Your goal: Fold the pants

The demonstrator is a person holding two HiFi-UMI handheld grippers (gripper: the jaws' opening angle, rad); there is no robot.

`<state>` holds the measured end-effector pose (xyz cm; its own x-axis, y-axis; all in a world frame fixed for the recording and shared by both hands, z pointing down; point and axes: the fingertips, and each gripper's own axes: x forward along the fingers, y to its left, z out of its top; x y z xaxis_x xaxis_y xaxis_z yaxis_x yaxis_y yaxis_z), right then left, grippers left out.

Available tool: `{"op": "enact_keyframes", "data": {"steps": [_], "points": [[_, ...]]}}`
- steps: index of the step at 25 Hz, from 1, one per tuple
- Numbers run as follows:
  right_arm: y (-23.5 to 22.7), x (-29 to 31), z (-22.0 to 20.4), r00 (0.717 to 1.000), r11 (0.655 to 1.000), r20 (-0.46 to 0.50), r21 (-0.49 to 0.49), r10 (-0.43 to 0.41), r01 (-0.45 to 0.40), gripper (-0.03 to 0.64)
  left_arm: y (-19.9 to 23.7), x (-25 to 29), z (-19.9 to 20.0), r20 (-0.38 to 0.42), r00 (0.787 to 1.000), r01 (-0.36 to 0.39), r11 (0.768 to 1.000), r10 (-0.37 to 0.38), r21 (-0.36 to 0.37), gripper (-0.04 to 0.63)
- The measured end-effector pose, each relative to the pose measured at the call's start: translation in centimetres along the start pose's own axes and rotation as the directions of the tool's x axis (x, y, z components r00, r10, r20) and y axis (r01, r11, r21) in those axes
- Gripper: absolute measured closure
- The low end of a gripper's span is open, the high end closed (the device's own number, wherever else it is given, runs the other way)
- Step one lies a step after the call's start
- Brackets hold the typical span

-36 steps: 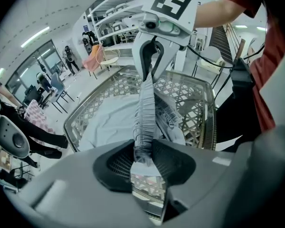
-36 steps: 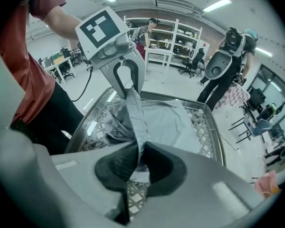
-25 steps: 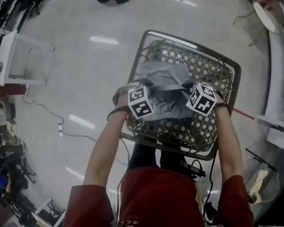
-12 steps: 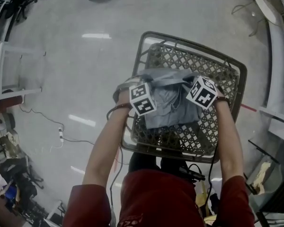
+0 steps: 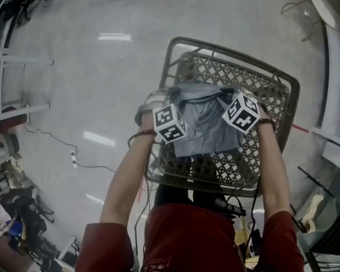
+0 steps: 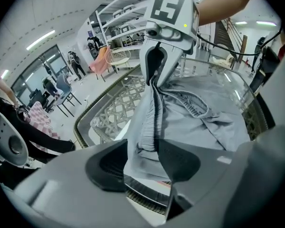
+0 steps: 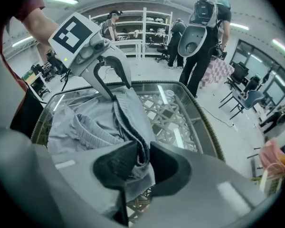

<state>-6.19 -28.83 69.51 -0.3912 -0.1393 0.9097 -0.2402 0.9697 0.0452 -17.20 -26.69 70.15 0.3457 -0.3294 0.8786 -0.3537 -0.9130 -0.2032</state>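
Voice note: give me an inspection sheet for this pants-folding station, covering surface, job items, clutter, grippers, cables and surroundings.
surface: lattice table with a glass top, standing on a shiny floor.
job's things: gray pants lying crumpled on the table, one fold raised between the two grippers.
clutter: nothing seen on the table besides the pants.
grippers: left gripper jaws have just been opening and stand apart, with the fold loose between them; right gripper jaws have just been opening too, with the pads against the fold.
cables: wired power strip on the floor left of the table.
surroundings: white shelves; a person standing nearby.
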Motion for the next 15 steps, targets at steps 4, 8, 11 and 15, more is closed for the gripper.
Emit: {"op": "enact_keyframes", "data": {"steps": [4,8,11,15], "points": [[-0.5,0.3,0.0,1.000,1.000,0.010,0.016,-0.019,0.019,0.541,1.0,-0.6,0.5,0.023,0.999,-0.024,1.000,0.025,-0.006,0.383],[-1.0,0.7,0.0,0.999,0.999,0.016,0.039,-0.032,0.032,0.534,1.8,-0.4,0.6,0.037,0.999,-0.030,0.999,0.031,-0.031,0.382],[-1.3,0.7,0.0,0.999,0.997,0.020,0.058,-0.048,0.046,0.516,2.4,0.0,0.7,0.052,0.998,-0.041,0.997,0.044,-0.059,0.382],[-1.6,0.6,0.3,0.996,0.994,0.045,0.084,-0.080,0.076,0.503,3.6,-0.2,1.2,0.080,0.994,-0.062,0.994,0.069,-0.085,0.382]]}}
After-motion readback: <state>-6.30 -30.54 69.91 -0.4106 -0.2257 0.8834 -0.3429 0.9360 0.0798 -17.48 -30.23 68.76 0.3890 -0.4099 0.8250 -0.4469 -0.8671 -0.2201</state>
